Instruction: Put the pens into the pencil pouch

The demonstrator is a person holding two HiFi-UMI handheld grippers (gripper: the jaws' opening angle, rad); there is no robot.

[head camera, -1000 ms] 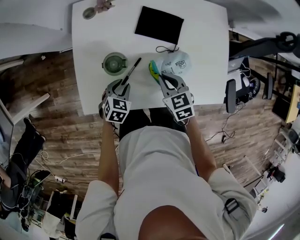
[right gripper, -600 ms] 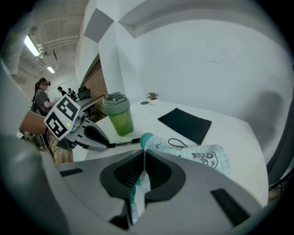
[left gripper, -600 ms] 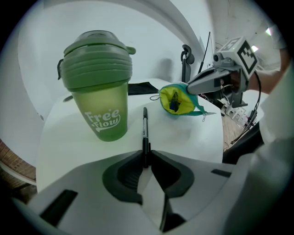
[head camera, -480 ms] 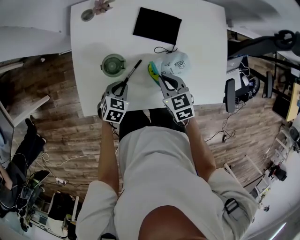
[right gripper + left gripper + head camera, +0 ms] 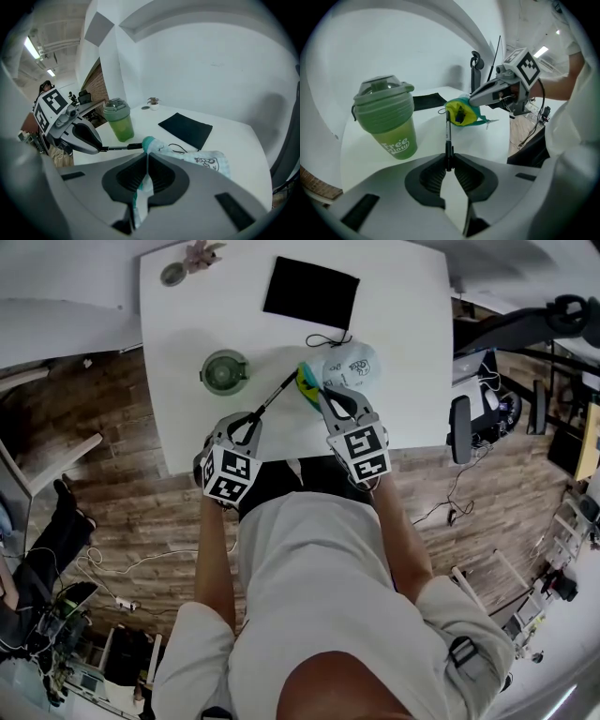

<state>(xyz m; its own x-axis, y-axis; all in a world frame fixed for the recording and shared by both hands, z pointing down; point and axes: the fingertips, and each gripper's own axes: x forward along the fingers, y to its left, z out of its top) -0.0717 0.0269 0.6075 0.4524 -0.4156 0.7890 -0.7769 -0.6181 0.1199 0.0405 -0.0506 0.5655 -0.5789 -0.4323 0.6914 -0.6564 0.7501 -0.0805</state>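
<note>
Pen (image 5: 448, 136) pinched between left gripper (image 5: 449, 165) fingers (image 5: 429, 175), tip at pencil pouch (image 5: 463, 112) mouth

Head view: bright, even light. White table (image 5: 403, 296) nearly blown out, wood floor (image 5: 112, 493) much darker. Shadows soft, faint. Strong fisheye, edges bent, corners at 5 and 7 o'clock soft.
Both gripper views: round black vignette, heavy barrel distortion, near-lens foreground blurry, mid-scene sharp, e.g. pen (image 5: 448, 136).
Left gripper view: strip light (image 5: 542, 50) at 2 o'clock, some glare.
Right gripper view: strips (image 5: 32, 47) at 10 o'clock, wall (image 5: 211, 70) evenly lit.
</note>
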